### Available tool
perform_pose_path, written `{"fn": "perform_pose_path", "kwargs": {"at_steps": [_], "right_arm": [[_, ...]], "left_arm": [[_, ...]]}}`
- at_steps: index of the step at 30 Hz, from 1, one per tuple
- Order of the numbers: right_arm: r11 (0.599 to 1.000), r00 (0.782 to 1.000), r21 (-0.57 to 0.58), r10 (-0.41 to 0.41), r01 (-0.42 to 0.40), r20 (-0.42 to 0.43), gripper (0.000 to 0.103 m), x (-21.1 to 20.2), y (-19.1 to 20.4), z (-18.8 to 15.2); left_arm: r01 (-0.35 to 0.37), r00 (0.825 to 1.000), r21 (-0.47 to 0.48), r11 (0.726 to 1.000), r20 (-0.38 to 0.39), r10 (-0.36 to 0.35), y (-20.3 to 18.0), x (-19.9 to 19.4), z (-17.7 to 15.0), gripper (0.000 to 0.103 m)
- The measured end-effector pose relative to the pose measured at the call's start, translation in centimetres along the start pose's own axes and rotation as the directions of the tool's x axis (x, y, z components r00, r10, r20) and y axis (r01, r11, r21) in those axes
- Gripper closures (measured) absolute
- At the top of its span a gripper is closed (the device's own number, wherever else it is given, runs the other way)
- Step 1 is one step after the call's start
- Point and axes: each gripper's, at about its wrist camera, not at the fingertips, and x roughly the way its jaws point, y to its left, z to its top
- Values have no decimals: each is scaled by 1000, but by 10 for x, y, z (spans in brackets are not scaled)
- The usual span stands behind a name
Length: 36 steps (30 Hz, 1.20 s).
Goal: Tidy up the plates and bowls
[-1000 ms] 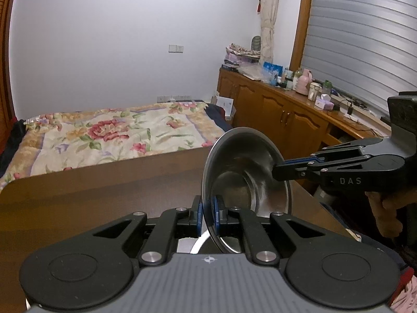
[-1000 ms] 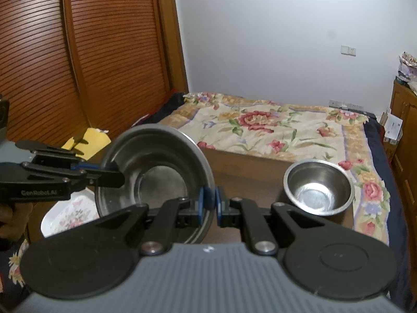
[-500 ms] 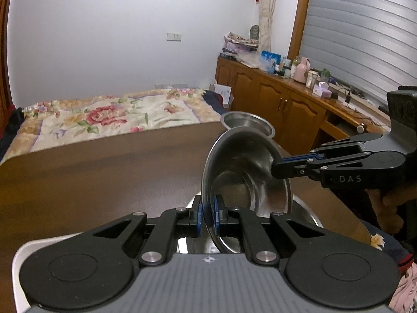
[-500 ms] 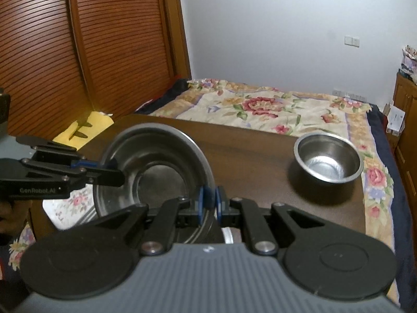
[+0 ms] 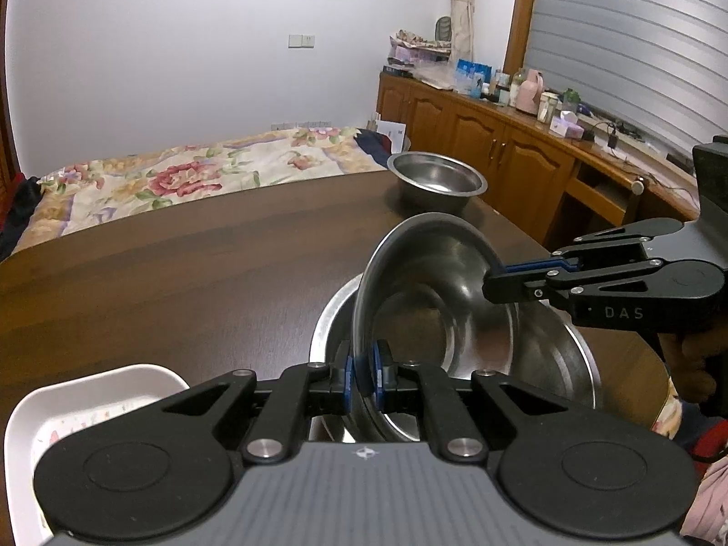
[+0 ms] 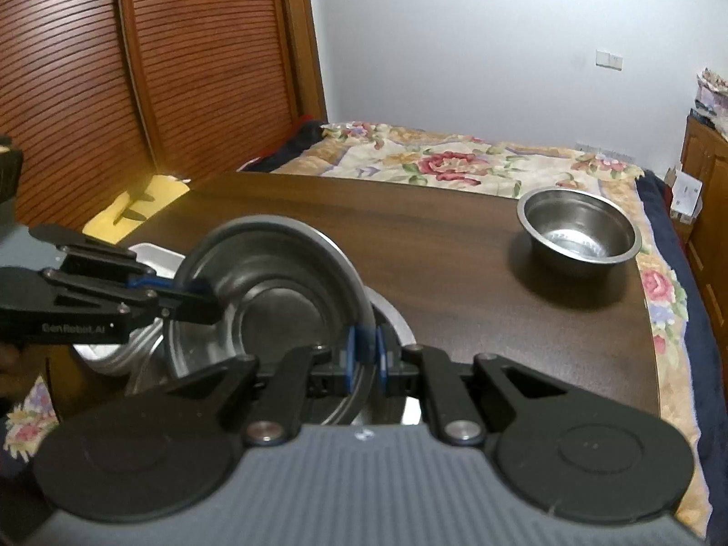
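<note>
Wrist views, close, share steel bowl (image 5: pixel 437 314).

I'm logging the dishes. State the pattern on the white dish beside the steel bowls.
White dish: small floral print, blurred here; shows best in left wrist view.

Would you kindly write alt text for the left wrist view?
Both grippers, the left gripper and right gripper, pinch opposite rims of a steel bowl tilted above a larger steel bowl on a wooden table. A smaller steel bowl sits beyond; a white dish lies near left.
</note>
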Motion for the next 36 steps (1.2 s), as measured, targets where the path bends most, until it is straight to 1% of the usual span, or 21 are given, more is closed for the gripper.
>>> {"fn": "perform_pose_path", "kwargs": {"at_steps": [9, 19, 24, 31, 36], "right_arm": [[999, 1000, -40, -25, 25, -1, 92, 4, 7, -5], [991, 999, -128, -37, 35, -16, 91, 3, 14, -8], [986, 999, -166, -37, 29, -40, 91, 2, 16, -3], [978, 994, -210, -27, 4, -106, 90, 6, 18, 2], [971, 991, -238, -27, -5, -131, 89, 6, 21, 3]], "left_arm": [[-23, 1000, 28, 999, -14, 23, -6, 5, -3, 93], [-36, 999, 25, 999, 5, 36, -4, 4, -4, 93], [-41, 999, 29, 999, 13, 40, -4, 4, -4, 92], [-47, 999, 28, 999, 25, 46, -4, 5, -4, 91], [-57, 998, 39, 998, 33, 55, -6, 6, -6, 91]]}}
